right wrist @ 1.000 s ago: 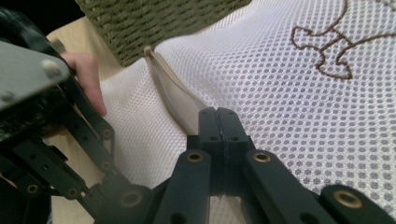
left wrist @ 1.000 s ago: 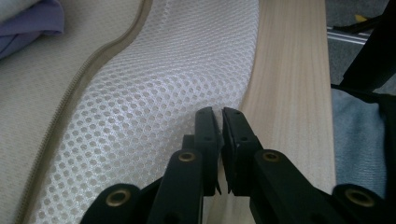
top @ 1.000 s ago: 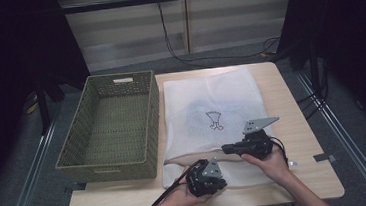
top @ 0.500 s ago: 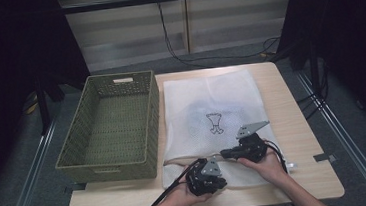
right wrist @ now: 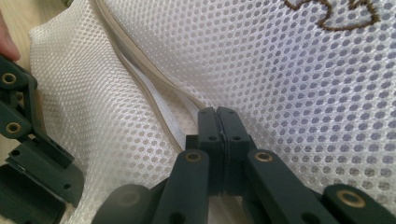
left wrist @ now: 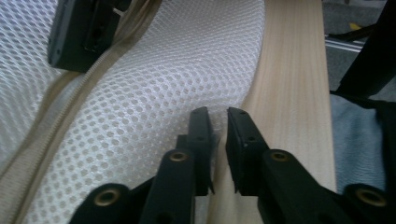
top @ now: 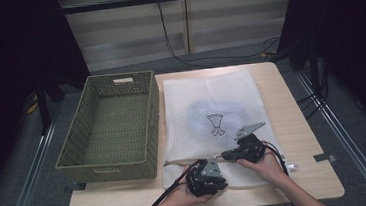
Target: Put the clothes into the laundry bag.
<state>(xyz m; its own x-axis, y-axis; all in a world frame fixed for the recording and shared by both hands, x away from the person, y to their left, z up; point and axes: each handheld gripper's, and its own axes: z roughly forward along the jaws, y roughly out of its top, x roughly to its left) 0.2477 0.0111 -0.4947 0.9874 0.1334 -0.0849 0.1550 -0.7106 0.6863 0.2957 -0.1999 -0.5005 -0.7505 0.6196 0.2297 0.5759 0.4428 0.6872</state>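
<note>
The white mesh laundry bag (top: 212, 115) lies on the worktop (top: 303, 122), centre-right of the high view. The left hand-held gripper (left wrist: 218, 122) has just been opening, mesh edge between its jaws. The right hand-held gripper (right wrist: 217, 122) is closed at the zipper (right wrist: 140, 79); the slider is hidden.

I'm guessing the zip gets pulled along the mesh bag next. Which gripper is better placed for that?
Probably the right gripper: its jaws are shut right at the zip. The left gripper, jaws just opening, sits at the mesh bag edge.

Wicker basket (top: 110, 127) walls off the left; table (top: 300, 123) right bare.
</note>
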